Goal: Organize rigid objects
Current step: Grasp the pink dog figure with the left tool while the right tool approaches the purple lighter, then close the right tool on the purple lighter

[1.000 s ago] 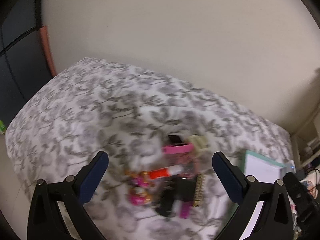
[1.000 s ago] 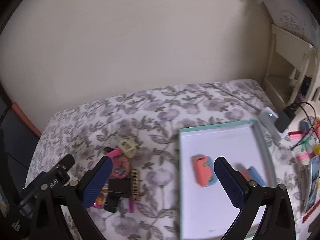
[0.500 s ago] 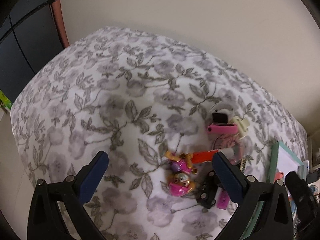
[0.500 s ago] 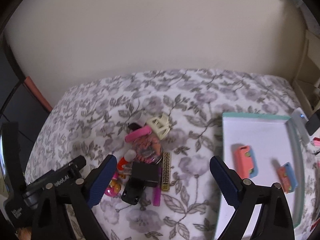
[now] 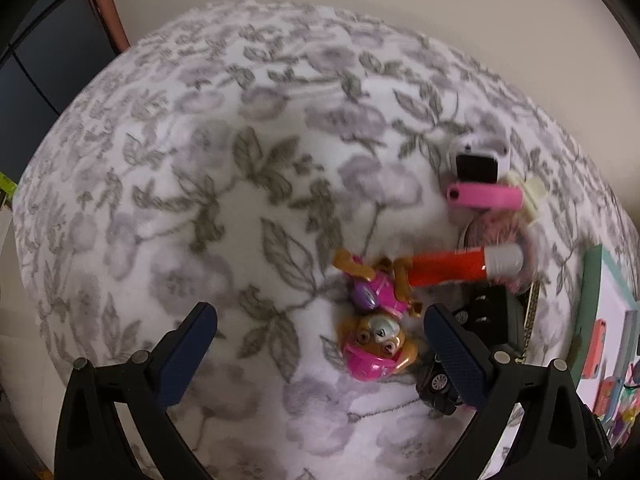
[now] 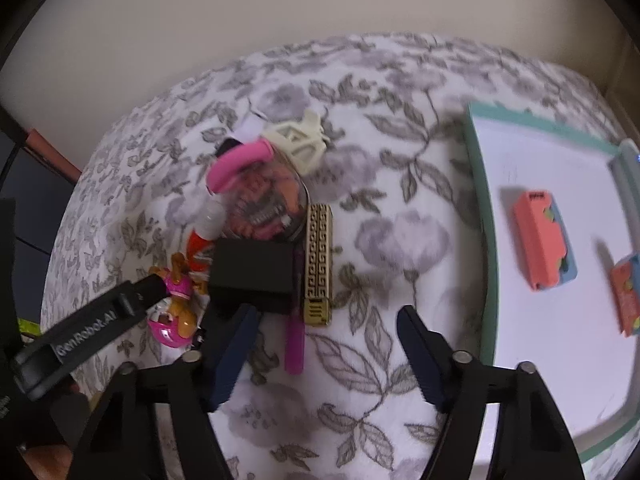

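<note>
A pile of small objects lies on the floral bedspread [image 5: 200, 184]. A pink-and-gold pup toy [image 5: 376, 332] lies just ahead of my left gripper [image 5: 320, 344], which is open and empty. An orange tube [image 5: 452, 268], a pink clip [image 5: 484, 196] and a toy car [image 5: 436, 384] lie beside it. My right gripper [image 6: 328, 344] is open and empty above a gold patterned comb [image 6: 318, 264], a black box [image 6: 252, 276] and a pink stick [image 6: 295, 344]. A white tray [image 6: 478, 184] with teal rim holds two orange cases [image 6: 544, 236].
A cream hair claw [image 6: 298, 140] and a round clear tin [image 6: 264, 204] lie at the far side of the pile. The beige wall [image 6: 280, 4] stands behind the bed. Dark furniture [image 5: 36, 72] is past the bed's left edge.
Both grippers have moved down and closer to the pile. The pup toy has come between the left fingers' line; the right view has shifted left from the tray toward the comb and box.
</note>
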